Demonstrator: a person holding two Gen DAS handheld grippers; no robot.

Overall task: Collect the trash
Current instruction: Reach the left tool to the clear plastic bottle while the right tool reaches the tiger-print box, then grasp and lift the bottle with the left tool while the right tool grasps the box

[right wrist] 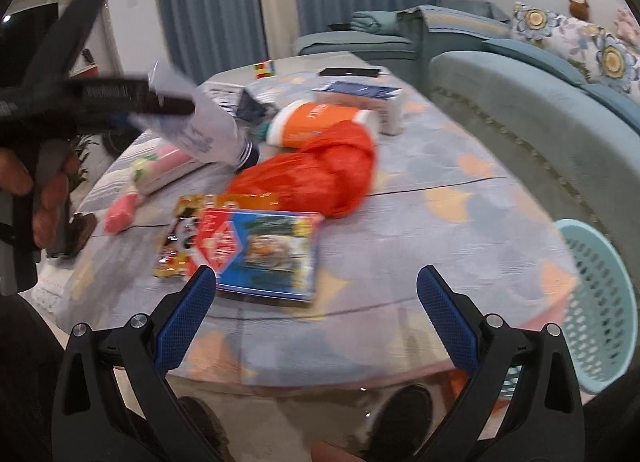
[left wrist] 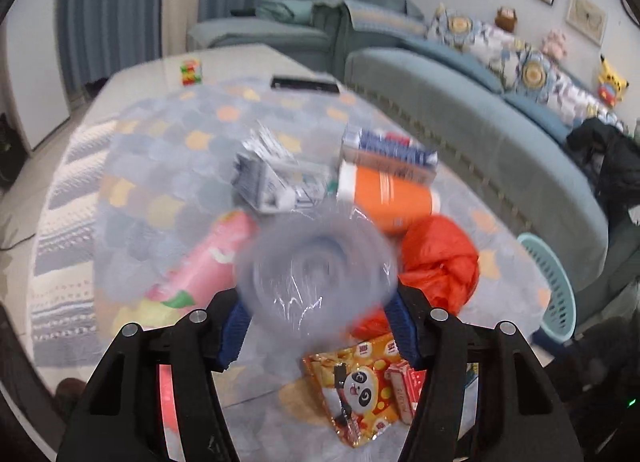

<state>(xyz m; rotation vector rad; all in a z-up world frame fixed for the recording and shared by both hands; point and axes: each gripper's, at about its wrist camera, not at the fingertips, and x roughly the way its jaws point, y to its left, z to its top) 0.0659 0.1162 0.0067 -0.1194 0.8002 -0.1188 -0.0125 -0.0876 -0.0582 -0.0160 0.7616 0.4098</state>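
1. The clear plastic bottle (left wrist: 318,276) is clamped between the two blue pads of the left gripper (left wrist: 318,326), lifted above the table and seen end-on as a blurred, crinkled ring; in the right wrist view the same bottle (right wrist: 204,126) hangs tilted over the table's far left side, pale with a blue-printed label and a dark end.
2. The right gripper (right wrist: 316,302) stands with its jaws wide apart and nothing between them, over the table's near edge.
3. Just under the bottle lie one pink can (left wrist: 208,262) and one crumpled red bag (left wrist: 440,262), on either side of it.
4. Beyond them sit one orange cup (left wrist: 386,194) on its side, one blue-and-white carton (left wrist: 388,152) touching it behind, and one squashed pale carton (left wrist: 272,178).
5. Nearer the camera there is one yellow snack packet (left wrist: 360,386) with a panda face — in the right wrist view one blue packet (right wrist: 260,252) overlaps it.
6. All of it rests on a table with a patterned blue cloth (right wrist: 420,222).
7. One pale green basket (right wrist: 600,302) stands off the table's right edge — beside the blue sofa (right wrist: 540,118).
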